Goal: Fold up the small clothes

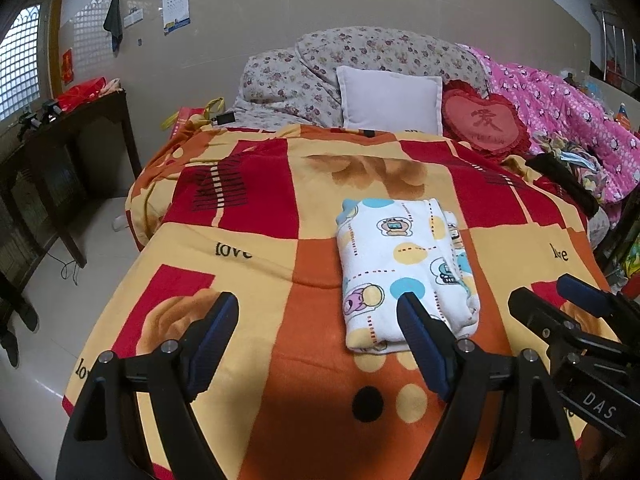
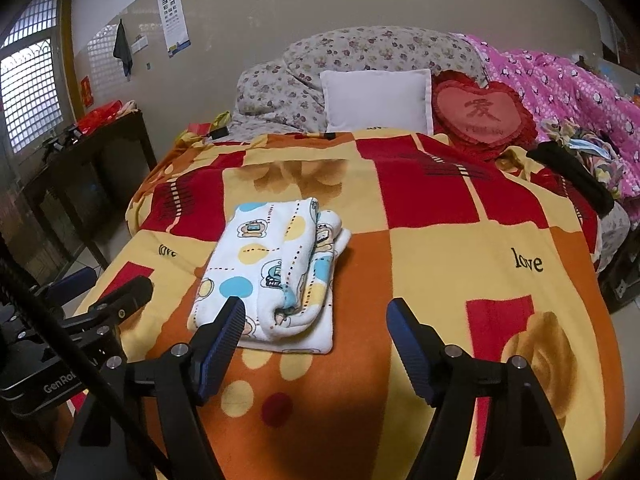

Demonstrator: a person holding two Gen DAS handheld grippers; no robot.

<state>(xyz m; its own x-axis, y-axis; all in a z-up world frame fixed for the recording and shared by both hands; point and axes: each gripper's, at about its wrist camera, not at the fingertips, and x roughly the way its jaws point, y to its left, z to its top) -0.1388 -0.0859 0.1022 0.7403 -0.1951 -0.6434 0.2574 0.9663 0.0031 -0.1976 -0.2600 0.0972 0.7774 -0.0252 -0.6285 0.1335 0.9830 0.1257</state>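
A small white garment with cartoon prints and blue and yellow dots [image 1: 404,272] lies folded into a compact rectangle on the bed; it also shows in the right wrist view [image 2: 272,268]. My left gripper [image 1: 318,308] is open and empty, just short of the garment's near edge, its right finger overlapping that edge in the view. My right gripper [image 2: 316,312] is open and empty, near the garment's near right corner. In the left wrist view the right gripper [image 1: 560,292] shows at the right edge; in the right wrist view the left gripper [image 2: 108,284] shows at the left edge.
The bed has a red, orange and yellow blanket [image 1: 248,216]. At its head lie a floral quilt [image 1: 360,52], a white pillow [image 1: 390,100], a red heart cushion [image 1: 486,122] and a pink quilt [image 1: 560,108]. A dark wooden table [image 1: 68,140] stands left.
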